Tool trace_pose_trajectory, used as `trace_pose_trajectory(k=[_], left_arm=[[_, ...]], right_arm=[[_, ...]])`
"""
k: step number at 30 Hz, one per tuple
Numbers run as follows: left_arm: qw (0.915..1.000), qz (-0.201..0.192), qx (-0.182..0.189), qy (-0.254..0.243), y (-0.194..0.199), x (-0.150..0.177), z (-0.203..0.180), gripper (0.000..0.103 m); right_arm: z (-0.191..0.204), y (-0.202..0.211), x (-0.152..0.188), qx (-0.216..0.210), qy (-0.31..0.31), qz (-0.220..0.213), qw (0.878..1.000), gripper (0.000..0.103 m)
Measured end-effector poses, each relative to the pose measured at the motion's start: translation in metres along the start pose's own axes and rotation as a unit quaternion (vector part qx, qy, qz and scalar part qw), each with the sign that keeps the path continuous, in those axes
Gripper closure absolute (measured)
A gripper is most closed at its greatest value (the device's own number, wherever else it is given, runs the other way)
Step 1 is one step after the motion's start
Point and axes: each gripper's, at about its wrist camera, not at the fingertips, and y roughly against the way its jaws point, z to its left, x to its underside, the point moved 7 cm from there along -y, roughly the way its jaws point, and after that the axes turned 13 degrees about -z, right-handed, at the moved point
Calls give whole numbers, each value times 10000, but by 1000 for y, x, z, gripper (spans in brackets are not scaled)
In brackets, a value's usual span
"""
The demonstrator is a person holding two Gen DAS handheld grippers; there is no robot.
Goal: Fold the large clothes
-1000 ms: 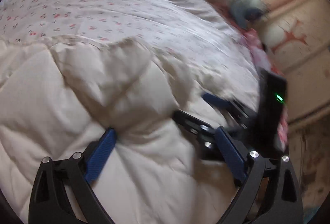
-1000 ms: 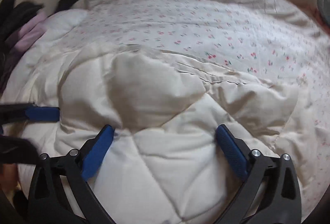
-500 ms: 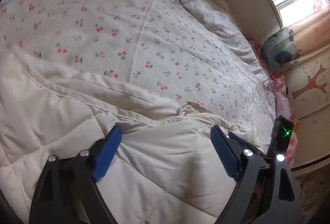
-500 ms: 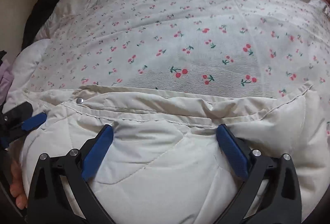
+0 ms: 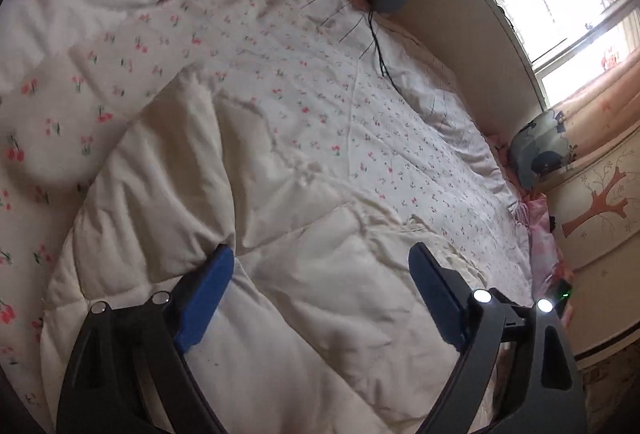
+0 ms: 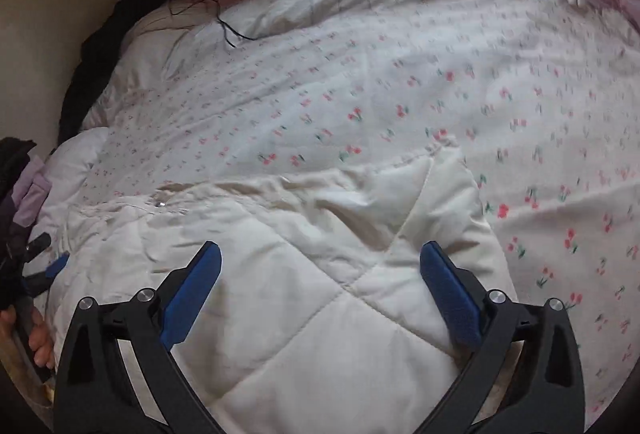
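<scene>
the cream quilted padded garment lies spread on the cherry-print white bedsheet, its snap-studded edge toward the far side of the bed, and it fills the near half of both wrist views. the left gripper hangs over it with its blue pads wide apart; its jaws have just been opening a little, with only flat fabric under the gap and nothing pinched. the right gripper is likewise spread wide above the quilting, gripping nothing. to fold well, i judge each tool should bite a firm edge or corner rather than the slippery puffy middle, take both layers, then lift and carry the two sides together so the fold lands square. no containers show anywhere in these views.
</scene>
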Motion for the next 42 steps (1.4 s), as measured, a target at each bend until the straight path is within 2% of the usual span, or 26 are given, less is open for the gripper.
trace_pose_trajectory(k=[2,4,6,8,10,12,14,16,18,21,23,25,28,30,32,34,36,37,38,39,41,42], left_arm=[[9997,-69,-48,-220,-9,8,4,19],[9960,-19,-423,-786,-17,15,-7,17],[9927,145,-591,-1042,-19,16,-12,16],[9941,196,-530,-922,-1,11,-14,16],[9967,-8,-343,-742,32,5,-17,16],[9970,-156,-128,-748,73,8,-19,16],[9975,-176,-45,-681,114,22,-14,15],[9991,-122,90,-400,148,38,-5,12],[9997,-88,205,-95,182,59,4,10],[9987,49,432,275,216,87,11,10],[9940,222,711,795,228,105,16,10],[9866,323,914,1311,233,118,22,9],[9776,369,1019,1806,228,128,26,9],[9698,457,1223,2060,220,136,22,8],[9659,558,1265,2190,206,141,18,8],[9648,652,1286,2200,190,146,15,8],[9670,707,1065,2205,169,149,18,8],[9640,773,999,2341,161,152,20,8],[9600,785,1019,2486,154,151,21,8],[9608,681,1016,2487,149,147,19,8],[9689,490,866,2268,143,140,13,8],[9709,353,835,2215,142,136,9,8]], right_arm=[[1,-6,5,177,209,-166,9995,7],[6,-9,6,336,422,-2,9985,6],[5,1,3,134,292,155,9994,6],[7,41,-6,-167,-41,-28,9998,7],[12,94,-3,-595,-200,-236,9977,7],[10,146,15,-904,-318,-267,9950,7],[-4,185,41,-1006,-631,-170,9928,7],[-23,217,72,-1144,-1278,-163,9850,7],[-39,231,108,-1471,-2075,166,9670,7],[-47,229,143,-1709,-2677,431,9472,7],[-45,218,151,-1882,-2946,580,9351,7],[-42,203,157,-1948,-3125,668,9273,7],[-35,186,153,-1800,-3064,602,9328,7],[-28,186,142,-1851,-3209,420,9279,6],[-16,196,120,-2104,-3238,102,9224,6],[-4,209,100,-2352,-3207,-105,9174,6],[11,221,86,-2551,-3066,-214,9168,6],[16,224,82,-2611,-2984,-228,9177,6],[21,226,80,-2645,-2886,-227,9199,6],[24,226,79,-2683,-2784,-230,9220,6],[24,223,86,-2571,-2616,-114,9302,6],[18,217,95,-2295,-2553,26,9392,6]])
